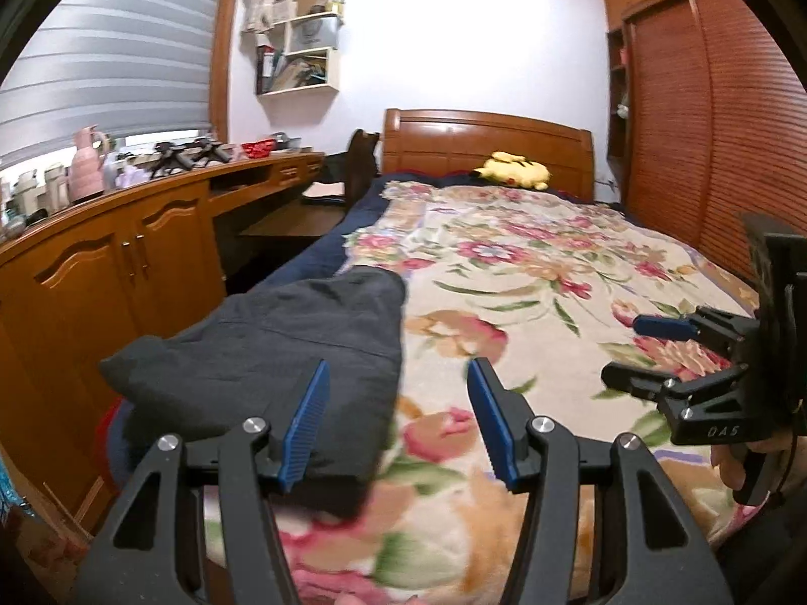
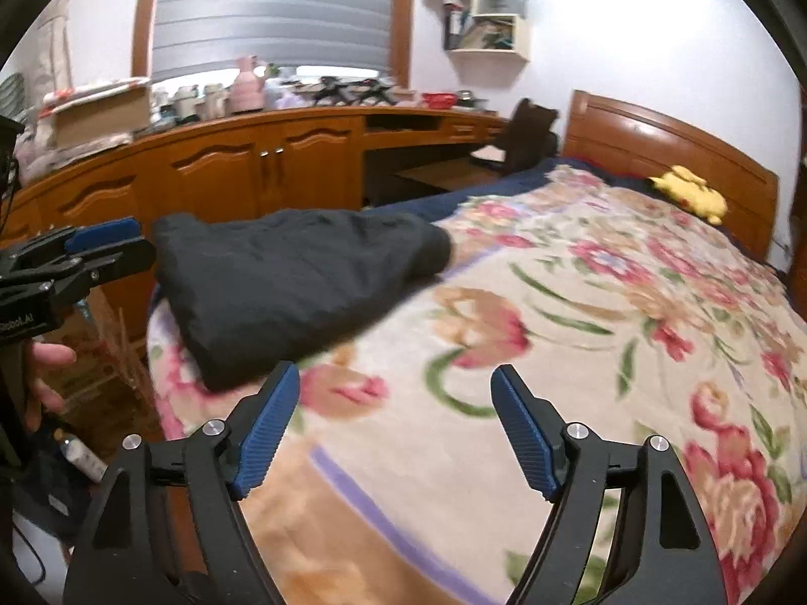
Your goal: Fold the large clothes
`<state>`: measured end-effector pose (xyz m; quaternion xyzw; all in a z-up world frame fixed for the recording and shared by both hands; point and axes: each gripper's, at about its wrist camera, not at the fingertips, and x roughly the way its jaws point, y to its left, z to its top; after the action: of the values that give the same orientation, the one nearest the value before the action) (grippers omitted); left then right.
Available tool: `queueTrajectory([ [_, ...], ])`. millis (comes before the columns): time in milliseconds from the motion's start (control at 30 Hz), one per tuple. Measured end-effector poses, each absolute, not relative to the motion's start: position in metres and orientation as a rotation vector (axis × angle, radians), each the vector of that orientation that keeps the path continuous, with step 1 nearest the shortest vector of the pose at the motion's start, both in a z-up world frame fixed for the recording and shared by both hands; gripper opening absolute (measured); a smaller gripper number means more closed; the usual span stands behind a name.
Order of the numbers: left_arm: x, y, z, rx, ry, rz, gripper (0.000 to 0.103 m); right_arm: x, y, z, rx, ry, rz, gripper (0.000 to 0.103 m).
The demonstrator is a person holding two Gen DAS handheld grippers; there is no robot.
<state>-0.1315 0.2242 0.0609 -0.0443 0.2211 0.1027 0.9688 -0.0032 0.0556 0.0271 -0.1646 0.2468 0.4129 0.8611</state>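
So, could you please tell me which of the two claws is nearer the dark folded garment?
The left claw: one pad overlaps the dark folded garment in its view. The right claw hangs over bare floral blanket.

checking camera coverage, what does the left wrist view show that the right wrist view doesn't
Only the left wrist view shows the louvred wardrobe and the right gripper side-on, jaws open.

Only the right wrist view shows the cardboard box on the counter and the left gripper side-on.

Both show the folded dark garment near the bed's edge, the floral blanket, the yellow plush, the headboard and the wall shelf.
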Motion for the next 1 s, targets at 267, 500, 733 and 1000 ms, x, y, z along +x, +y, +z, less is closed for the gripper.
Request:
queueTrajectory([
  [267, -0.104, 0.170, 0.050, -0.074, 0.469, 0.140, 0.056, 0.002, -0.024, 0.026, -0.285, 0.489, 0.719, 0.081],
  [500, -0.073, 0.117, 0.041, -0.082, 0.485, 0.088, 0.056, 0.012, -0.086, 0.020, -0.256, 0.476, 0.612, 0.081],
  [733, -0.041, 0.065, 0.032, -0.070, 0.498, 0.044, 0.056, 0.019, -0.147, 0.017, -0.204, 0.463, 0.511, 0.081],
  [1000, -0.014, 0.006, 0.020, -0.022, 0.509, -0.041, 0.056, 0.028, -0.197, 0.004, -0.176, 0.479, 0.415, 0.081],
])
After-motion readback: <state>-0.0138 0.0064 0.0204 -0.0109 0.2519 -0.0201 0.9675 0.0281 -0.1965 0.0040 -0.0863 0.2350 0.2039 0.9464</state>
